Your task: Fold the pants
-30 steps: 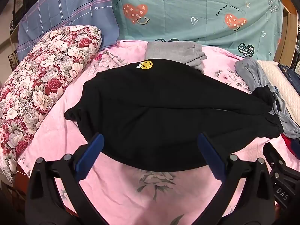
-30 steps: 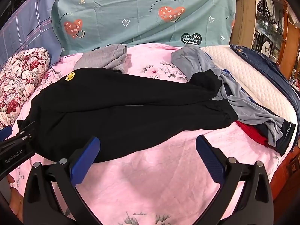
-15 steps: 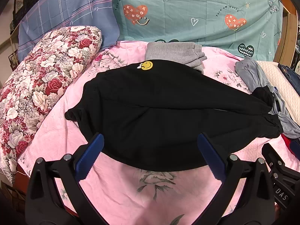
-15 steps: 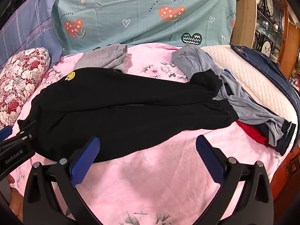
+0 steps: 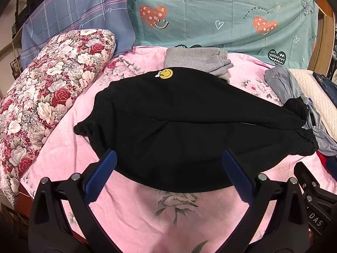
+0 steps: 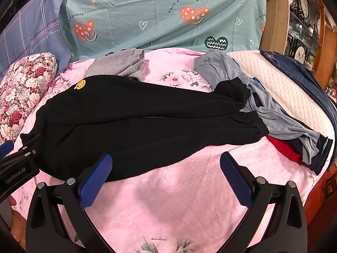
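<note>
Pink floral bedding [image 5: 130,215] is covering the bed and filling the lower half of both views. Behind it, a teal sheet [image 5: 221,14] printed with hearts is hanging across the top of the frame, with a blue plaid cloth [image 5: 69,14] at the upper left. In the right wrist view a wooden cabinet [image 6: 303,31] with plates is standing at the upper right.

Black pants [image 5: 179,126] are lying flat across the middle of the bed, waist toward the left and both legs running to the right, a yellow smiley patch [image 5: 166,73] showing near the top edge. A floral pillow [image 5: 42,97] is lying at the left. A folded grey garment [image 5: 195,60] is sitting just behind the pants, touching them. At the right, a grey-blue garment [image 6: 263,105] is sprawling beside the pant cuffs, with a red cloth [image 6: 282,149] under it, a white quilted pad [image 6: 280,84] and jeans [image 6: 294,69] beyond.

The left tool [image 5: 168,175] is hovering over the pants' near edge, its blue pads spread wide apart and gripping nothing. The right tool [image 6: 166,177] is hanging over the bedding just in front of the legs, likewise spread wide and empty.
</note>
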The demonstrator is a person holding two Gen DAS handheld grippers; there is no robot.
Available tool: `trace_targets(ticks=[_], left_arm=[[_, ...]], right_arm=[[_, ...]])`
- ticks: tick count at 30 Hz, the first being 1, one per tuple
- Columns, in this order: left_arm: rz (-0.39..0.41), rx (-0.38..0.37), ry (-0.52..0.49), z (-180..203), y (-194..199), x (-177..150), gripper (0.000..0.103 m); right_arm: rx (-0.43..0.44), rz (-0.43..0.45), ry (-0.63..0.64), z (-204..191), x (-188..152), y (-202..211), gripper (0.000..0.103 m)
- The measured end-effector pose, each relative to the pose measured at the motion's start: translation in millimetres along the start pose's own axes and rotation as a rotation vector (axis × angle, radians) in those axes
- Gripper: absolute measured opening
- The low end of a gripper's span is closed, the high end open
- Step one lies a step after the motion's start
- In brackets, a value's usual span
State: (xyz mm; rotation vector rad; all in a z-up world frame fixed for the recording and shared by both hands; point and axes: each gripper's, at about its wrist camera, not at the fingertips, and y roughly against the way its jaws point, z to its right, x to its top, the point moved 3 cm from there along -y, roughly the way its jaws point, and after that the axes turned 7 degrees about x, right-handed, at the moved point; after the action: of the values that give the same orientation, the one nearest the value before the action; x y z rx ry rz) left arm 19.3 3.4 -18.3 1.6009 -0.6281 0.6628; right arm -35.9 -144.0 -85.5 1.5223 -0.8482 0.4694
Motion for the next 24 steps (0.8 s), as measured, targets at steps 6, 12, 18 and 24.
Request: trace_targets(ticks=[6,12,18,24], left_arm=[[0.001,0.0,0.0,-0.8,0.0,0.0,0.101],[0.001,0.0,0.0,-0.6,0.0,-0.4,0.101],[-0.001,-0.003,0.0,-2.4,-0.8,-0.8,0.101],[-0.005,0.0,0.006,-4.7,-2.9,-2.4,0.101]], right_arm=[[0.001,-0.001,0.0,0.7,0.9,0.1,0.102],[0.001,-0.002,0.0,1.3,1.8,0.2,0.102],[0.0,-0.002,0.0,-1.4,2.2,-2.3,0.102],[-0.001,-0.006,0.0,-5.5,0.0,-3.6,0.102]])
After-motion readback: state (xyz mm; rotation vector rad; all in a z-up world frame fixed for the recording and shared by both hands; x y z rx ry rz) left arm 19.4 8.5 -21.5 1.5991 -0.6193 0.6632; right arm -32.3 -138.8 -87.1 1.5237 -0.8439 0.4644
